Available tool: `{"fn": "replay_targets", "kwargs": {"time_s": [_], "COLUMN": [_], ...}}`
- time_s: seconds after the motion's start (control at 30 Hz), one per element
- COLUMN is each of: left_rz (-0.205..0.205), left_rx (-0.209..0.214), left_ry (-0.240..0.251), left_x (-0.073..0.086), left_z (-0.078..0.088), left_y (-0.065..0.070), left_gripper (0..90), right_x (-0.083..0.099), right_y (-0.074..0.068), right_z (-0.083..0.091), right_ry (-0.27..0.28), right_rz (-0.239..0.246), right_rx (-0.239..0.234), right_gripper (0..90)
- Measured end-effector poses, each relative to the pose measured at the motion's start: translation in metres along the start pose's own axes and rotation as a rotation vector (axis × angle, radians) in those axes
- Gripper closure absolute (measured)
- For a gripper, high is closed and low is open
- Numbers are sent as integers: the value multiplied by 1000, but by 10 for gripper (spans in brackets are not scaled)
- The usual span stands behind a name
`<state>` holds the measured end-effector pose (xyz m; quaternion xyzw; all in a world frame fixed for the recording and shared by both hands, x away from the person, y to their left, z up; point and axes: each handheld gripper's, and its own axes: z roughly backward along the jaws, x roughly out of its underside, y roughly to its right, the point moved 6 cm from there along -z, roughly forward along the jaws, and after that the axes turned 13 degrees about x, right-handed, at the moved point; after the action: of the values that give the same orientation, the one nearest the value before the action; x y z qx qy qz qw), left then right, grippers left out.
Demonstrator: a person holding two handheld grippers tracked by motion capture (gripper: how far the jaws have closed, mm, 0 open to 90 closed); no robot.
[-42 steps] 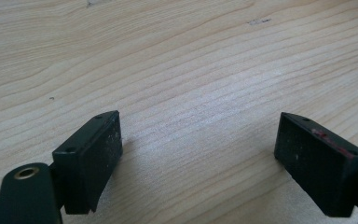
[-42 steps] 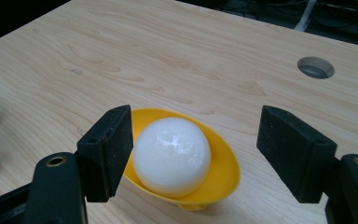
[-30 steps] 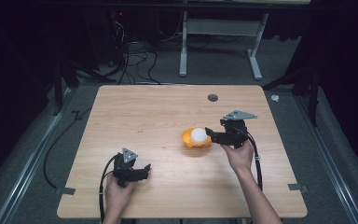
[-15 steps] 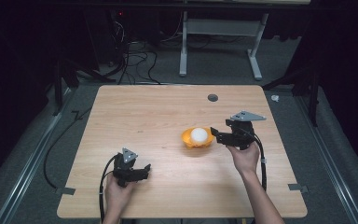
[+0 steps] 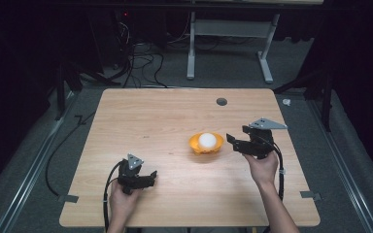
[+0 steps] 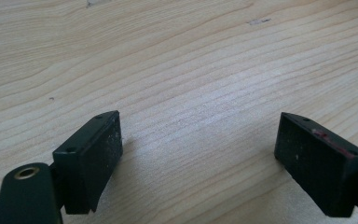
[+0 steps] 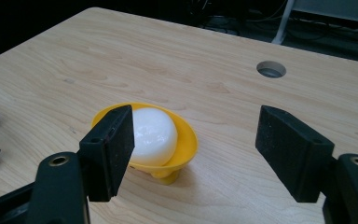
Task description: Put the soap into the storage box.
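A yellow bowl (image 5: 206,144) stands on the table (image 5: 165,121), right of its middle, and holds one white ball (image 5: 207,140). In the right gripper view the bowl (image 7: 186,140) is shallow and glossy, with a small foot under it, and leans a little on that foot. The ball (image 7: 154,135) is smooth and rounded, and it rises above the rim.

The right gripper (image 5: 234,141) hangs just right of the bowl in the high view, apart from it, with its jaws pointing at it. In its own view the gripper (image 7: 193,149) has its jaws spread, nothing between the pads; the bowl lies beyond the tips, partly behind the left finger (image 7: 112,149), and the bare table shows in the gap.

The left gripper (image 5: 148,177) sits near the table's front edge, well apart from the bowl. Its jaws (image 6: 198,161) are released too, wide over plain wood.

A round hole (image 5: 221,102) lies in the table beyond the bowl.
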<state>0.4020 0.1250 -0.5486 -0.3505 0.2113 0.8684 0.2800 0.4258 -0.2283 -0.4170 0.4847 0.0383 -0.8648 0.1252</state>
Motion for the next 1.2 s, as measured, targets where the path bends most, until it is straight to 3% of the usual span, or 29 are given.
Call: {"fn": "replay_targets", "kwargs": {"time_s": [1.2], "left_rz": [0], "left_rx": [-1], "left_ry": [0], "left_x": [0], "left_z": [0], "left_y": [0], "left_gripper": [155], "right_x": [34], "right_y": [30], "right_z": [31], "right_ry": [5], "right_rz": [-51], "right_rx": [47], "right_gripper": [287]}}
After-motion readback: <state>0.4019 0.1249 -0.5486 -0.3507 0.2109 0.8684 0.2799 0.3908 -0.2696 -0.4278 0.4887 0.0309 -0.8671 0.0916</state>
